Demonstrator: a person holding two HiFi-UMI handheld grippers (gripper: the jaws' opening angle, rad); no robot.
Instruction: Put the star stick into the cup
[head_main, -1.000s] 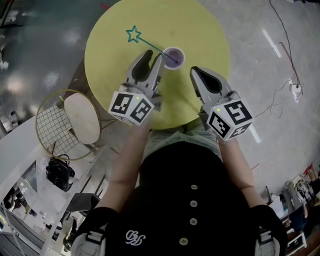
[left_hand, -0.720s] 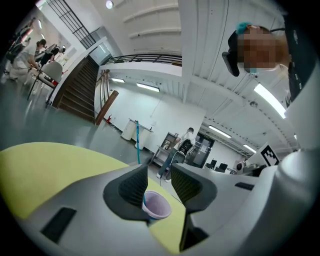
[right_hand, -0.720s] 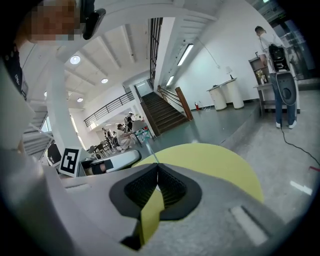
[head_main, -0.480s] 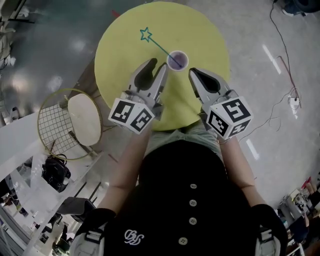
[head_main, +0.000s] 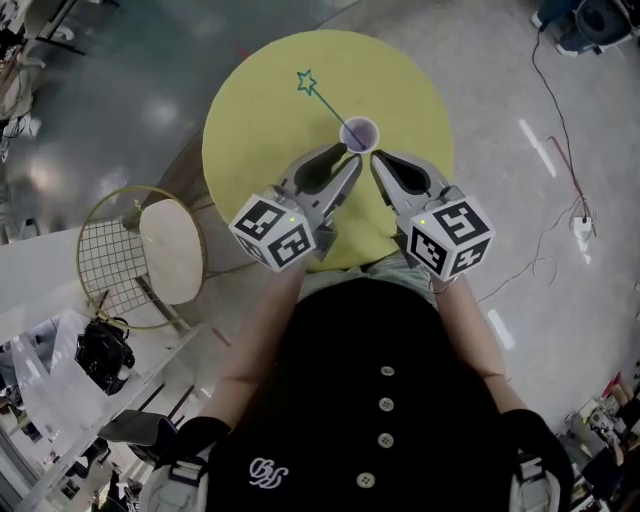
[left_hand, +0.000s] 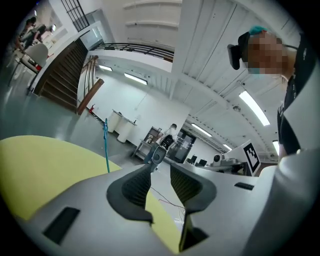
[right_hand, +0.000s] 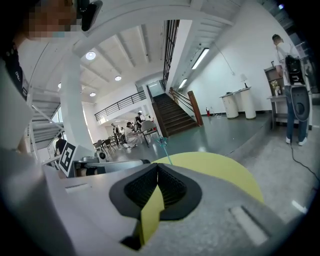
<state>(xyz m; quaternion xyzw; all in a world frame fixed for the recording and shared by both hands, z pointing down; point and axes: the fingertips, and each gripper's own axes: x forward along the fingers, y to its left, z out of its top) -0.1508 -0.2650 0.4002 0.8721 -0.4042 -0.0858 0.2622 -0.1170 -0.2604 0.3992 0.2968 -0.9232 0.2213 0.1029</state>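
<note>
A teal star stick (head_main: 322, 98) stands slanted in a small purple-lined cup (head_main: 359, 133) on the round yellow table (head_main: 260, 110), its star end (head_main: 306, 81) up and to the far left. My left gripper (head_main: 350, 163) sits just on the near side of the cup, open with a narrow gap and nothing between its jaws. The right gripper (head_main: 377, 160) is beside it, shut and empty. In the left gripper view the stick (left_hand: 106, 145) rises left of the gripper (left_hand: 160, 168). The star (right_hand: 161, 141) shows above the right gripper (right_hand: 157, 166). The cup is hidden in both gripper views.
A wire-frame stool with a round cream seat (head_main: 168, 250) stands left of the table. A black bag (head_main: 103, 350) lies on the floor near it. Cables (head_main: 560, 150) run across the floor at right. The table's near edge (head_main: 345, 262) is against the person's body.
Both grippers have drawn together, tips now side by side just short of the cup. The left jaws have narrowed from a wide gap. The stick stays in the cup.
</note>
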